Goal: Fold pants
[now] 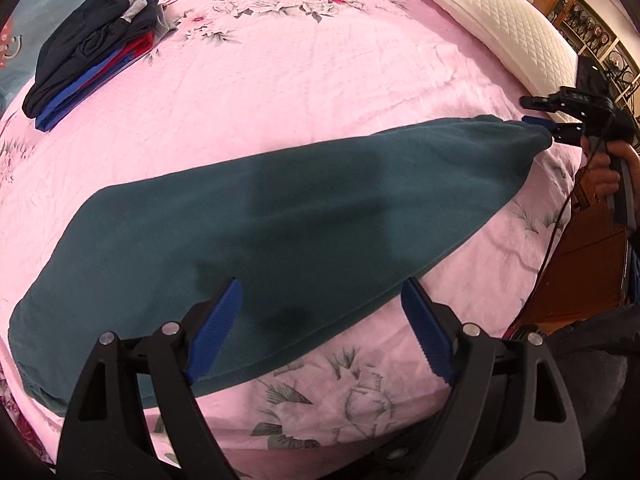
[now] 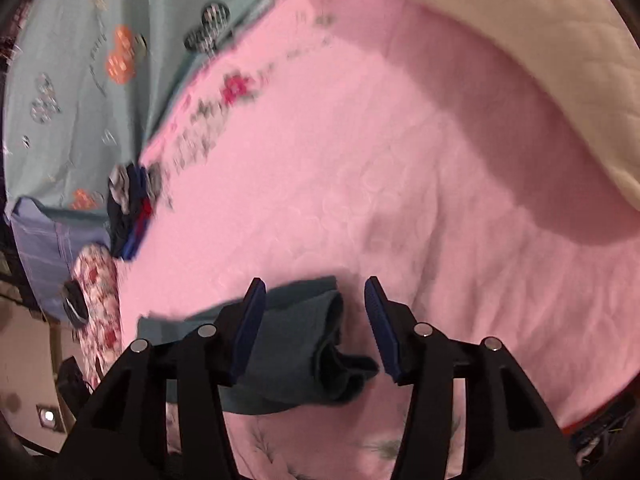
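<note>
The pants (image 1: pixel 280 236) lie lengthwise across the bed (image 1: pixel 320 80). A stack of clothes (image 1: pixel 92 52) sits well behind them to the left, and a pillow (image 1: pixel 480 12) lies at the bed's far right edge. The left gripper (image 1: pixel 320 320) hovers over the pants' near edge; the right gripper (image 1: pixel 538 120) is at their right end.

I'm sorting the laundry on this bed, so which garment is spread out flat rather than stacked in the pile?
The teal pants, spread alone across the pink bedspread; the others sit stacked in the dark pile.

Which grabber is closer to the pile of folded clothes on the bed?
Left. The left gripper hovers open over the teal pants, nearer the folded clothes pile. The right gripper is at the pants' far end.
</note>
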Demonstrator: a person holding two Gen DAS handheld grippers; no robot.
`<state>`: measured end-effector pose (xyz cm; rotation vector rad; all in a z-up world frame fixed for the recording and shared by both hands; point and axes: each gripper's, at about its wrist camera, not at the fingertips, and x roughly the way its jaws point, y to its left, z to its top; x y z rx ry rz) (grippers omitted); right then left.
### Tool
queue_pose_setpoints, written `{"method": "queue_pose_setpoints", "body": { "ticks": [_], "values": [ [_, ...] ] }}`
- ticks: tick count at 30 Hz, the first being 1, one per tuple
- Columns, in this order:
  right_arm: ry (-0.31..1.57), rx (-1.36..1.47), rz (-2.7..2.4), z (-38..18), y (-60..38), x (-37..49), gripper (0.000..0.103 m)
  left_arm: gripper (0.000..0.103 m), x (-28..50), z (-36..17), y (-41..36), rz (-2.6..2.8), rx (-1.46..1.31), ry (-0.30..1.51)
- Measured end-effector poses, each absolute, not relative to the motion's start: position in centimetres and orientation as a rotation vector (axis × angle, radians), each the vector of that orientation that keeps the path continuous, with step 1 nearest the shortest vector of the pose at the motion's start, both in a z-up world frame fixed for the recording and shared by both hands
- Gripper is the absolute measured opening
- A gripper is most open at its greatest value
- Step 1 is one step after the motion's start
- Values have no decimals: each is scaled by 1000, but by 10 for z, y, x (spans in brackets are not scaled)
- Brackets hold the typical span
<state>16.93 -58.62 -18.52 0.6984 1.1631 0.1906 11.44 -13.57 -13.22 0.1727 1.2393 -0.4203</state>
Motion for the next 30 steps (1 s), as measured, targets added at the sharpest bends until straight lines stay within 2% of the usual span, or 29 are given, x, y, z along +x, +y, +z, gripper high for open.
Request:
{"method": "queue_pose_setpoints", "body": {
  "ticks": [2, 4, 6, 9, 12, 14, 15, 17, 19, 24, 25, 26, 29, 30],
  "values": [
    [1256, 643, 259, -196, -578, 182, 24, 84, 112, -133, -138, -413, 182, 1246],
    [1283, 515, 299, -192, -564, 184, 10, 84, 111, -132, -138, -401, 182, 1245],
    [1219, 411, 326, -175, -557, 182, 9, 85, 111, -130, -136, -379, 172, 1246],
    [1100, 464, 326, -161, -564, 187, 9, 85, 113, -132, -134, -354, 157, 1258],
    [1147, 446, 292, -181, -560, 199, 11, 85, 114, -133, -137, -352, 160, 1266],
    [1230, 449, 260, -196, -561, 202, 26, 85, 113, -132, -141, -356, 174, 1261],
    [1243, 468, 249, -199, -565, 200, 29, 85, 112, -131, -142, -355, 178, 1257],
    [1205, 552, 262, -195, -580, 190, 45, 86, 113, -133, -143, -351, 175, 1261],
    [1188, 634, 313, -193, -592, 180, 48, 86, 114, -135, -143, -346, 167, 1270],
    [1285, 643, 429, -214, -579, 168, 48, 86, 119, -142, -152, -353, 157, 1292],
    [1291, 618, 444, -215, -571, 166, 42, 86, 119, -143, -155, -359, 165, 1293],
    [1277, 554, 441, -212, -561, 163, 25, 86, 119, -143, -157, -363, 171, 1292],
    [1235, 491, 427, -195, -553, 158, 13, 86, 118, -144, -165, -374, 189, 1284],
    [1207, 555, 445, -188, -559, 155, 13, 86, 118, -144, -166, -376, 193, 1282]
  ]
}}
